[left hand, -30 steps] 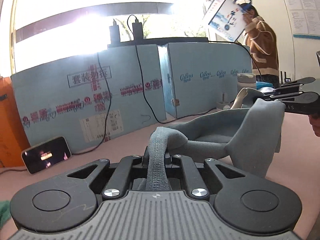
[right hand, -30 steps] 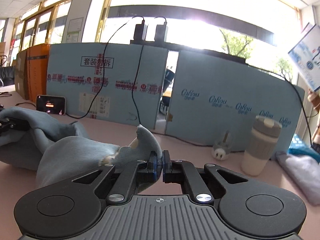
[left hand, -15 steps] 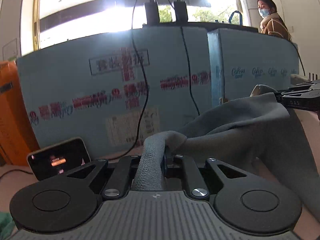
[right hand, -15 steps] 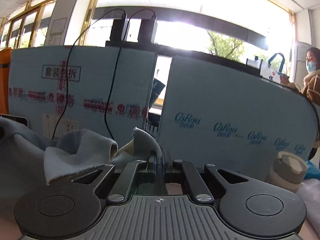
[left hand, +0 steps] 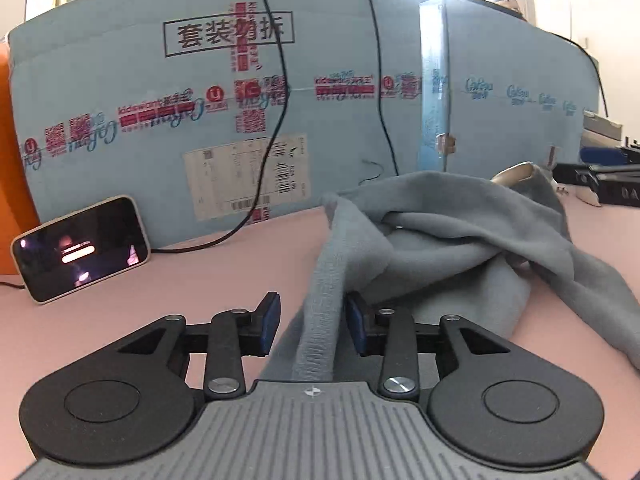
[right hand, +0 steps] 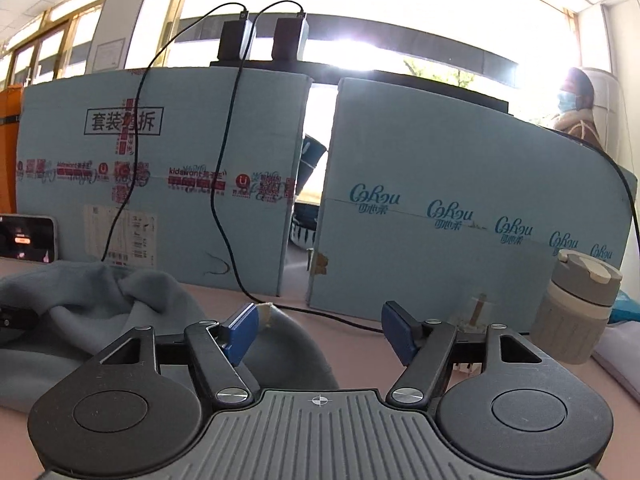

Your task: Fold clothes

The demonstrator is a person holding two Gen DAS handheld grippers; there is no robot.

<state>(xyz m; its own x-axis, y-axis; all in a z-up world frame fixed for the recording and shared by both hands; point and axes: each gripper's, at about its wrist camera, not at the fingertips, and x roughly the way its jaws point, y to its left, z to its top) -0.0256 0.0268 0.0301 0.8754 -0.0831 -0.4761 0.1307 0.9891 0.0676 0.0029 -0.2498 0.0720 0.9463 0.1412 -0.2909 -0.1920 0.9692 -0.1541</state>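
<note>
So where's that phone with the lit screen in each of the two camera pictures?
Left wrist view: the phone stands propped at the left edge, on the pink table, against the blue cardboard box.
Right wrist view: the phone is cut off by the far left edge, behind the grey garment.
Shared landmark: the white shipping label on the box, just right of the phone.

Phone (left hand: 80,249), lidded cup (right hand: 576,308), perhaps a plug (right hand: 476,312).
</note>
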